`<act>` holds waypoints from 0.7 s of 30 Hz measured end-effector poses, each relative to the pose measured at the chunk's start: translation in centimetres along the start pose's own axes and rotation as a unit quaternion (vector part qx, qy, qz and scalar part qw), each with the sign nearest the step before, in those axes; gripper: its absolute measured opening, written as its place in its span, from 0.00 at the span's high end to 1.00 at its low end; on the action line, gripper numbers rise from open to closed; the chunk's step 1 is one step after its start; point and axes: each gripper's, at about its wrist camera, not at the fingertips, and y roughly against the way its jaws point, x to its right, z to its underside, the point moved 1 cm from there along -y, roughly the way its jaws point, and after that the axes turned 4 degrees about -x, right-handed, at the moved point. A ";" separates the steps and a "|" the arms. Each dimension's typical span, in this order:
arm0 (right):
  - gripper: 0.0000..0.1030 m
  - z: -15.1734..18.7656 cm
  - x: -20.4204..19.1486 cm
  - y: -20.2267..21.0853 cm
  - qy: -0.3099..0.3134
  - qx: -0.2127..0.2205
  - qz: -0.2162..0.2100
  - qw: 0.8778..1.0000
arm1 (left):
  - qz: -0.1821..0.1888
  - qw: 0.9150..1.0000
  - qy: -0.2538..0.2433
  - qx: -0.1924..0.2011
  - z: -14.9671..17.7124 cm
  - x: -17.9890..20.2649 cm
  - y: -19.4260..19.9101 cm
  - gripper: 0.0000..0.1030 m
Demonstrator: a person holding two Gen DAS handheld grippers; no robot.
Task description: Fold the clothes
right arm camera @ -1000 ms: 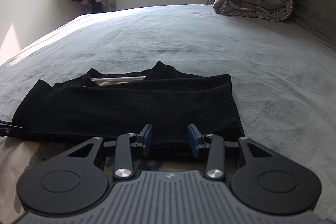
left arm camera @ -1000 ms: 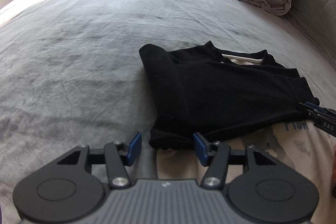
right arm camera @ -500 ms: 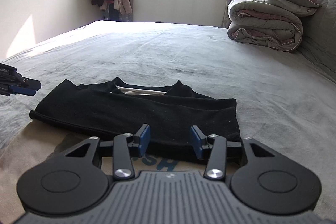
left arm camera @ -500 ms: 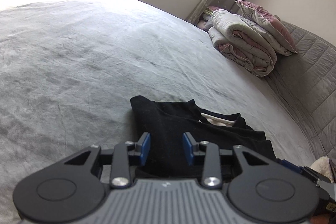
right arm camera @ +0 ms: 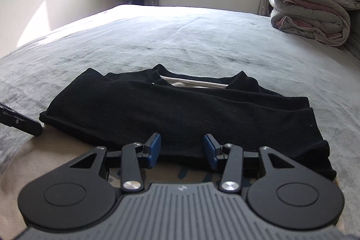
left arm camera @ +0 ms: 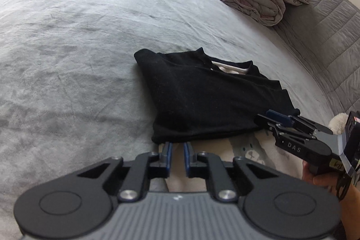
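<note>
Black shirt (left arm camera: 202,100) may slip: our left hand-held gripper (left arm camera: 176,158) nearly closed on nothing, right hand-held gripper (right arm camera: 181,151) spread wide.

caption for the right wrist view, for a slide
Right gripper open at the near hem of a folded black shirt on a grey bed.

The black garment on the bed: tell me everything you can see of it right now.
The black garment is a soft, matte knit top, folded into a wide band with layered edges. Its neckline faces away and shows a pale lining. It lies flat on the grey bed cover, its near edge overlapping a beige printed cloth. The left gripper, jaws nearly closed, sits at its near left corner; the right gripper, open, at its near edge. Neither visibly grips it.
</note>
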 end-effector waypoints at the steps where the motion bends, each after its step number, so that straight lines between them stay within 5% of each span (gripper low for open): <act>1: 0.54 -0.4 -0.2 0.0 -0.001 0.001 -0.004 1.000 | 0.003 1.000 0.015 0.014 -0.1 -0.5 0.4 0.82; 4: 0.54 -1.5 -0.9 -0.1 -0.004 0.006 -0.017 1.000 | -0.019 0.998 0.038 0.041 -0.5 -1.1 0.3 0.65; 9: 0.54 -4.3 -2.8 -0.7 -0.005 0.007 -0.060 0.998 | -0.012 1.000 0.024 0.008 -0.6 -0.7 -1.4 0.65; 15: 0.54 -8.8 -7.0 -3.2 -0.008 -0.045 -0.161 0.986 | 0.002 1.000 0.016 -0.003 -0.2 -1.0 -2.1 0.68; 21: 0.54 -10.9 -12.0 -7.0 0.045 -0.100 -0.154 0.982 | 0.012 1.000 0.001 -0.012 0.0 -1.1 -2.1 0.68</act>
